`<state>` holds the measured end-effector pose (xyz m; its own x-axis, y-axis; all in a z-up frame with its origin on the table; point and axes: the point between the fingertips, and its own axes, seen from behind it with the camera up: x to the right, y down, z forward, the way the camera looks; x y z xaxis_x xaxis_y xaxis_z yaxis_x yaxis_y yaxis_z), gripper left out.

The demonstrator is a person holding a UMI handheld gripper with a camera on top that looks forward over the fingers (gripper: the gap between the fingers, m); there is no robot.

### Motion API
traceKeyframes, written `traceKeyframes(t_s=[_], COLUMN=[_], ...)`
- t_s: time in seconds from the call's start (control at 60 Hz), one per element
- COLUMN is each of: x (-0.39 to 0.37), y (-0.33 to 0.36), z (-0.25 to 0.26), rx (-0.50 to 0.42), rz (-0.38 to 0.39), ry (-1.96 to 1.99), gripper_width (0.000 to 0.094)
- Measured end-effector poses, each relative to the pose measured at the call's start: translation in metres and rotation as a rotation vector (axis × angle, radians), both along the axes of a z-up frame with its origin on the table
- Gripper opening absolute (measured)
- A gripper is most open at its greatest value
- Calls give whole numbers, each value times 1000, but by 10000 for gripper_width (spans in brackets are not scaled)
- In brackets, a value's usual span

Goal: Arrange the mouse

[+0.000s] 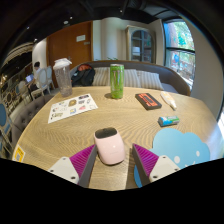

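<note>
A round wooden table (60, 130) with a pale grain carries a scatter of things beyond the fingers: a tall green can (117, 81) standing upright near the far edge, a clear plastic jug (62, 76) off to one side of it, and a printed sheet of paper (72, 107) lying flat nearer the middle. Toward the other side lie a dark flat box (148, 100), a slim white pen (169, 100) and a small teal packet (168, 120), each apart from the others. A light blue round mat (180, 148) sits just beside one finger. A sofa (140, 76) and a window (181, 52) fill the background.

The gripper (110, 160) is spread wide, its magenta pads (83, 158) facing inward. The mouse (109, 147), smooth, rounded and pale pink with a grey front end, rests on the table between the fingers, close to their tips. A gap shows on either side of it, so neither pad presses against it. Nothing stands between the mouse and the fingers.
</note>
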<state>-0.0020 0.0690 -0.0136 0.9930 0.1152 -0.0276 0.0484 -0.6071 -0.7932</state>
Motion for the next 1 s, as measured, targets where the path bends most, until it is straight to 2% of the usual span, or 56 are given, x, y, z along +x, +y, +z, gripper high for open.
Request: traceKeyframes(t_s=[0.183,0.3,0.317,0.4,0.517,0.583,0.683,0.767,0.833,0.917,1.0], x=[1,3,4,4,1,3,16,55,102,152,194], y=[26,29,31,31,26,17,3,-13,-28,-36,-42], z=[-1,-1,-1,-1,1,10,74,133,160,158,124], rx=[-14,-18,-20,-7,-12,21,167,269,323,314,241], rz=[-30,-66,-71,-92,-89,-74,-53,-97,-142,-225,-267], ry=[-2,5,4,3,19,-2,19,30,-9,-53,-58], gripper_width=[727,641,542,537,462,425,414,411,411,411,410])
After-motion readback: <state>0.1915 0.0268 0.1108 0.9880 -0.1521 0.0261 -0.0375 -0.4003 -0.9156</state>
